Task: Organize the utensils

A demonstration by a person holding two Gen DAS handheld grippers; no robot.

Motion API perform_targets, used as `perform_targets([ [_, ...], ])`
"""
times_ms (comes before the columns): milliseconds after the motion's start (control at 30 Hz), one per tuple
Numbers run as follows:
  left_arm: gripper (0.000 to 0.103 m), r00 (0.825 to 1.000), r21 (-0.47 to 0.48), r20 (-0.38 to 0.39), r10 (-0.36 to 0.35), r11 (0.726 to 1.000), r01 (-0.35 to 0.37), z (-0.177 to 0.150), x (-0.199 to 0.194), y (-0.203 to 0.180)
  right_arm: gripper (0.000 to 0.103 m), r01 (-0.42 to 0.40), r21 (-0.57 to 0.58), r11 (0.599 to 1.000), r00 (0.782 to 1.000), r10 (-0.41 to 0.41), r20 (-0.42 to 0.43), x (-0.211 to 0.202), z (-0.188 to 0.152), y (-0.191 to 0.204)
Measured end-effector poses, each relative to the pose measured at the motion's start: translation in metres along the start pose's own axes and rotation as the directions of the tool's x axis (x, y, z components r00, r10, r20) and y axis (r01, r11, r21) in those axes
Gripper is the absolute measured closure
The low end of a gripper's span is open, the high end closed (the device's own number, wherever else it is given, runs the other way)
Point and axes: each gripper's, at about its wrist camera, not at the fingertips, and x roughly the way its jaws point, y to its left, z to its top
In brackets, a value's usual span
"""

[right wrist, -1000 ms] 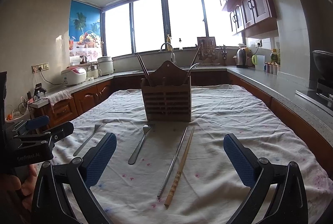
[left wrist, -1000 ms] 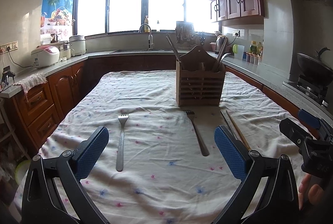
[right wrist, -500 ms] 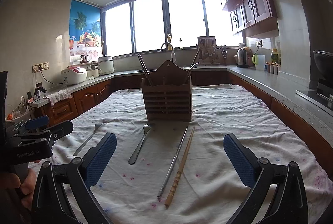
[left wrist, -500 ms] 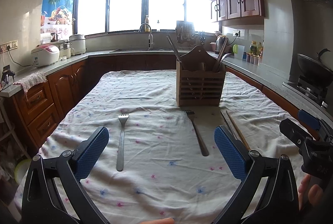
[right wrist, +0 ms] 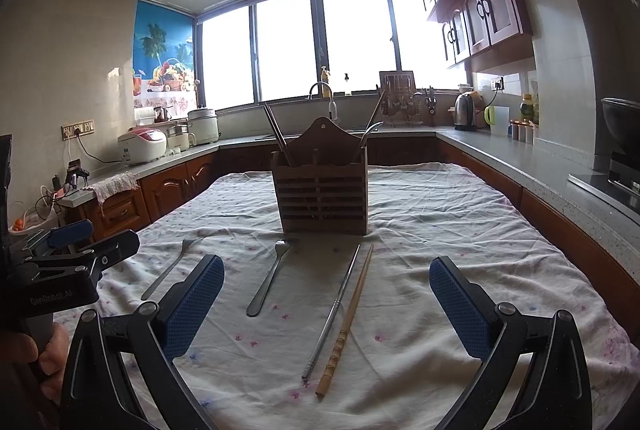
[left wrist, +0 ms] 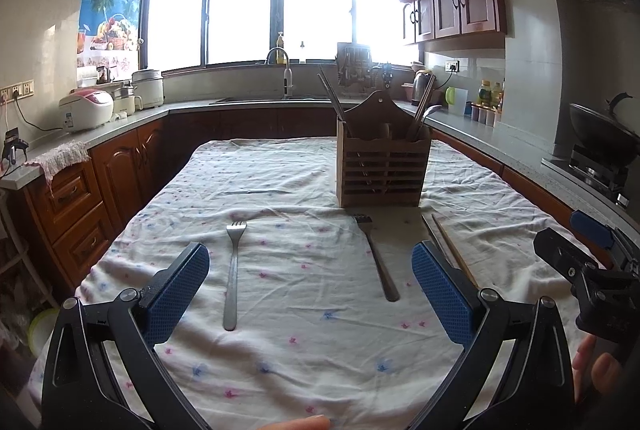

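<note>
Presently both tongs, left gripper (left wrist: 310,288) and right gripper (right wrist: 326,300), stand spread and empty above the table's (right wrist: 500,230) near edge. Forks (left wrist: 233,270), metal chopstick (right wrist: 334,304) and bamboo chopstick (right wrist: 348,318) lie before the wooden holder (right wrist: 322,196) at mid-table: light, stiff, likely slippery; grasp mid-shaft.

"GenRobot.AI" on left claw (right wrist: 60,270) body

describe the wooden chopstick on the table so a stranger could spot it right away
Find the wooden utensil holder standing on the cloth-covered table. In front of it, toward its right, two thin sticks lie side by side. The wooden chopstick is the tan right-hand one; its neighbour is a metal chopstick.
</note>
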Motion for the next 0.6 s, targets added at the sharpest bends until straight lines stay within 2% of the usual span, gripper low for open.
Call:
perform_targets([
  [600, 0.000, 1.000, -0.001, 0.001, 0.008, 1.000, -0.008, 0.0018, -0.0009, 0.0002, 0.000, 0.000, -0.002, 1.000, 1.000, 0.000, 0.003, -0.0009, 0.0022, 0.0007],
])
